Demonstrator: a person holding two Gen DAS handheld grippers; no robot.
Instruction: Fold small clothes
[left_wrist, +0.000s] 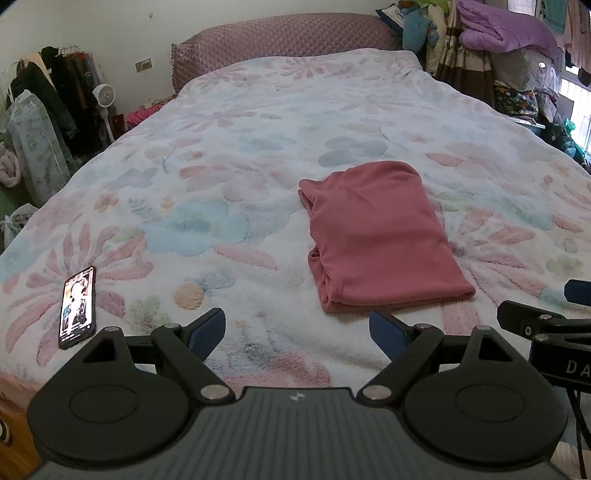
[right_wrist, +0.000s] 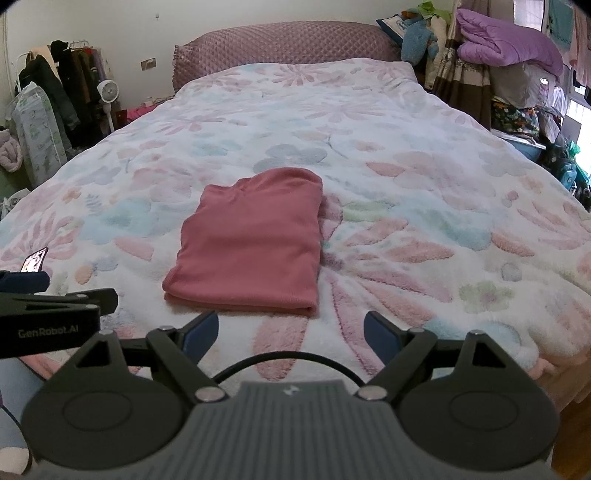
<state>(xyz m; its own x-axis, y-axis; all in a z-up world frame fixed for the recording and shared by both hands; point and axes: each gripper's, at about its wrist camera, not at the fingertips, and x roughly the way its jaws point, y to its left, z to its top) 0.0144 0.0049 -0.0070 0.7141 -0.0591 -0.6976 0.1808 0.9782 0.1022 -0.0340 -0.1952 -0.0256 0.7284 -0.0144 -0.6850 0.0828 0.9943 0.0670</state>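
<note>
Pink garment (right_wrist: 251, 240) folded on bed, just beyond spread claws.

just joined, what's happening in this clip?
A person holds two handheld grippers over a bed with a floral blanket. A pink garment lies on it already folded into a neat rectangle. Both the left gripper and the right gripper are open, holding nothing, just short of the garment's near edge. A phone with its screen lit lies on the blanket off to the left. The fold looks done, or only a final fold is left.
</note>
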